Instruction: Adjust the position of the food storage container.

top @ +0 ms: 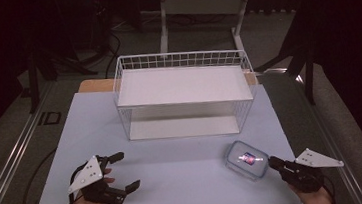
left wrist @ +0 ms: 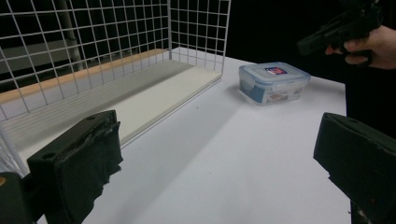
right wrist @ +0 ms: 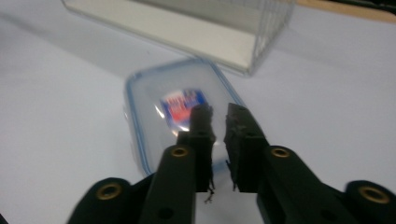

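Where right gripper (right wrist: 218,114) hovers, container (right wrist: 161,100) seemingly just beyond nearly closed jaws

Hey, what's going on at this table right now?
A person holds a gripper in each hand at a white table. The right gripper, its jaws nearly shut with nothing between them, hangs just over the lid of a clear plastic food box with a blue rim. The left gripper sits open off to the side, holding nothing. A white wire basket stands behind the box.
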A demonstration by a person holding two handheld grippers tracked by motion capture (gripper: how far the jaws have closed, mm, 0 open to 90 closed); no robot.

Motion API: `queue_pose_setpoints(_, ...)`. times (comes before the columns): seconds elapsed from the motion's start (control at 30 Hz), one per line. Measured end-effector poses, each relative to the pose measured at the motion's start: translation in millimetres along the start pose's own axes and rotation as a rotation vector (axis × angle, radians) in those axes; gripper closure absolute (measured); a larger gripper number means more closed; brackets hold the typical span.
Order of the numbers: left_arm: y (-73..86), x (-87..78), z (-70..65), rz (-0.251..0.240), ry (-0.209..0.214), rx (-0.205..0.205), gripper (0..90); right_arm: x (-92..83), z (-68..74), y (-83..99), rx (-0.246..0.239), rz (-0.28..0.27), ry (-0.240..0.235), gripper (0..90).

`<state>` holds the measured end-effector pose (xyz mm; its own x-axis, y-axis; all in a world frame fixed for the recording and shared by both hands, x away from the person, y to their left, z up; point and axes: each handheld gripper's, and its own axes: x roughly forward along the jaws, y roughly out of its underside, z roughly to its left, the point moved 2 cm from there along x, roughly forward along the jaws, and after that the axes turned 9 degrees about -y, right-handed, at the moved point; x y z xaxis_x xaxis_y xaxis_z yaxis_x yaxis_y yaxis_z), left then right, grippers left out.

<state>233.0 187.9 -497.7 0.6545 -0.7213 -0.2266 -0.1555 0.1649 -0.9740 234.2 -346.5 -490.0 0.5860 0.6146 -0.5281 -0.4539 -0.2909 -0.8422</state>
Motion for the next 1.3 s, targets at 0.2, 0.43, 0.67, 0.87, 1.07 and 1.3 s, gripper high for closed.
queue_pose_setpoints(0.2, -0.1, 1.0, -1.1, 0.007, 0.006, 0.011, 1.7, 0.0, -10.2, 19.7, 0.025, 0.061, 0.044, 89.9)
queue_pose_setpoints(0.43, 0.0, 2.0, -1.0, 0.008, 0.006, 0.014, 1.7, 15.9, -17.6, 35.7, 0.051, 0.154, 0.053, 90.0)
queue_pose_setpoints(0.67, -0.2, 1.9, -0.9, 0.007, 0.008, 0.015, 1.7, 30.0, -19.0, 35.1, 0.044, 0.182, 0.044, 90.0)
queue_pose_setpoints(0.87, -0.1, 2.9, -1.9, 0.01, 0.013, 0.021, 1.7, 43.4, -22.7, 26.9, 0.041, 0.184, 0.034, 90.0)
queue_pose_setpoints(1.07, 0.2, 3.4, -2.2, 0.014, 0.01, 0.018, 1.7, 59.6, -19.7, 15.4, 0.006, 0.185, 0.008, 90.0)
queue_pose_setpoints(1.3, -0.1, 2.8, -2.5, 0.011, 0.01, 0.017, 1.7, 81.6, -16.9, 1.8, -0.029, 0.197, -0.024, 90.0)
